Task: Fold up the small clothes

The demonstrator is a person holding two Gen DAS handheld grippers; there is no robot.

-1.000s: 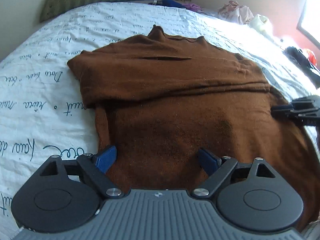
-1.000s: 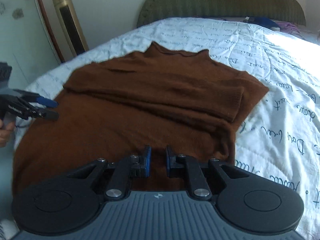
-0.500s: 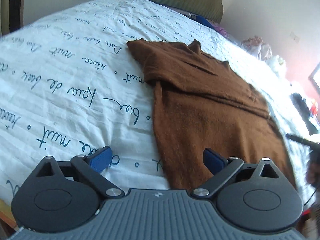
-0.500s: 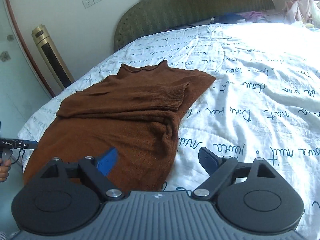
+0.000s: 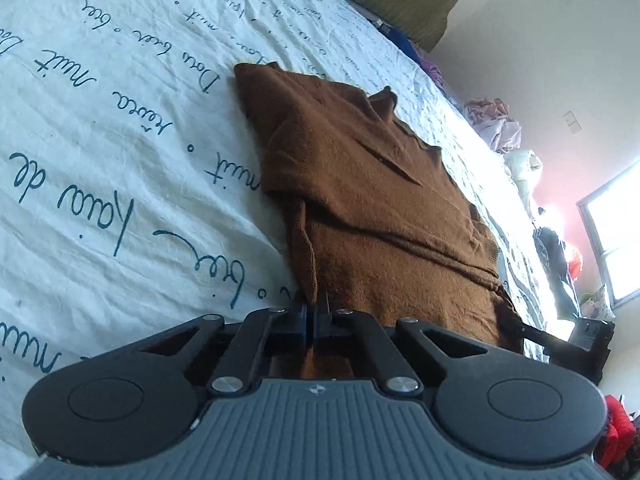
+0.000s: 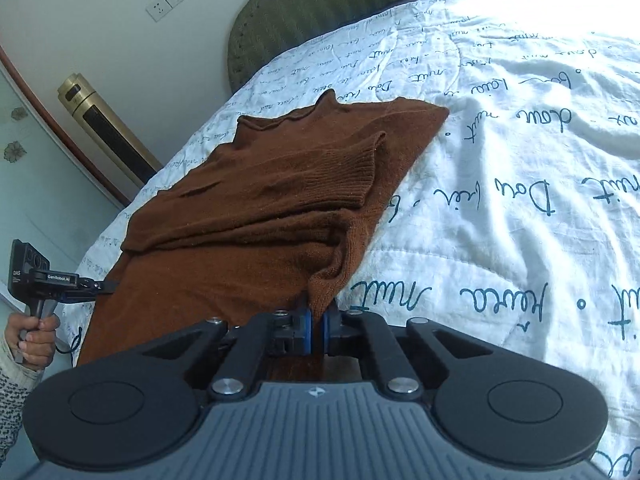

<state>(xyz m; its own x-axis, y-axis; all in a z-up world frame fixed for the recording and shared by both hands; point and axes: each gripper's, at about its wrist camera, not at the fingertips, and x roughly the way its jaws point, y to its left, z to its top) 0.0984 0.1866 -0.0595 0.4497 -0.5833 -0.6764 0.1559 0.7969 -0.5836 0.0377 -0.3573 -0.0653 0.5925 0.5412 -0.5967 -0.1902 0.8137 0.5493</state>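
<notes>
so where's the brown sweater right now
The brown sweater lies flat on the white bedspread, collar toward the green headboard, each bottom corner pinched by a tool.

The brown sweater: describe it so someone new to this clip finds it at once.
On the bed's white quilt printed with teal handwriting lies the brown sweater, sleeves folded across its chest. It is the only dark knit there, each bottom corner pinched by the left gripper and right gripper.

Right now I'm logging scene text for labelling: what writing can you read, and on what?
"GenRobot.AI" on the left gripper, side label.
"DAS" on the same tool's rear block.
"nuit" in teal script on the white bedspread.
"de" on the bedspread too.
Other script words there: too distorted to read.
The brown sweater: none.
</notes>
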